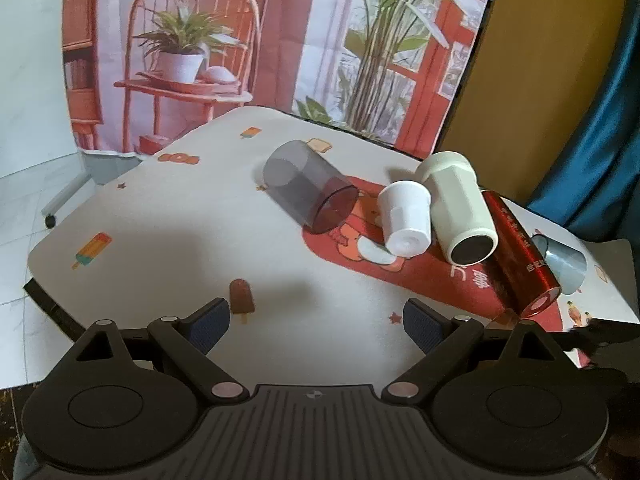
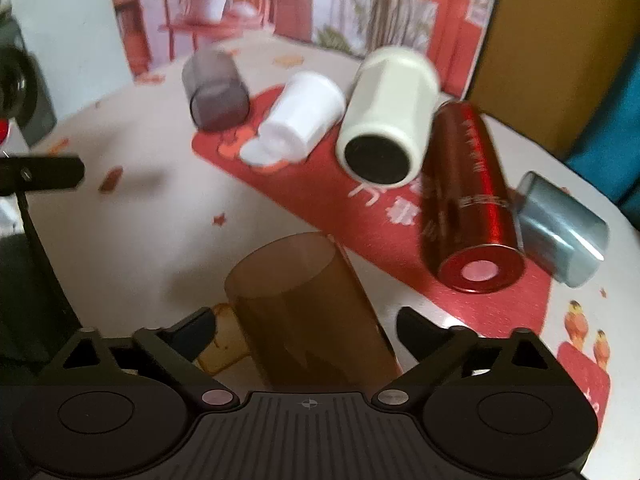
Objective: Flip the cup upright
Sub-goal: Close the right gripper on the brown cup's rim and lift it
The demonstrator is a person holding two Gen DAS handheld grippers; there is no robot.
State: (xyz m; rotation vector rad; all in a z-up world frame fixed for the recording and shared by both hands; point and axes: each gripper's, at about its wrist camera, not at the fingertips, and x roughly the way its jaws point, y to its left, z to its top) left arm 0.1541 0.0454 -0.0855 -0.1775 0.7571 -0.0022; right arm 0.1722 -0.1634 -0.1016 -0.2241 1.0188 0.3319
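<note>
Several cups lie on their sides on the table. A brown translucent cup (image 2: 304,308) sits between the open fingers of my right gripper (image 2: 306,332), its mouth pointing away; whether the pads touch it I cannot tell. Farther off lie a smoky grey cup (image 1: 308,188) (image 2: 216,92), a small white cup (image 1: 404,218) (image 2: 300,120), a cream tumbler (image 1: 460,212) (image 2: 388,116), a red metal tumbler (image 1: 520,256) (image 2: 468,200) and a pale blue cup (image 1: 564,260) (image 2: 560,228). My left gripper (image 1: 316,326) is open and empty above bare tablecloth, short of the cups.
The tablecloth (image 1: 180,220) is white with ice-lolly prints and a red panel (image 2: 360,208). A printed backdrop (image 1: 260,40) hangs behind the table. The table's left edge drops to a tiled floor (image 1: 24,200). The other gripper's body (image 2: 36,176) shows at the left.
</note>
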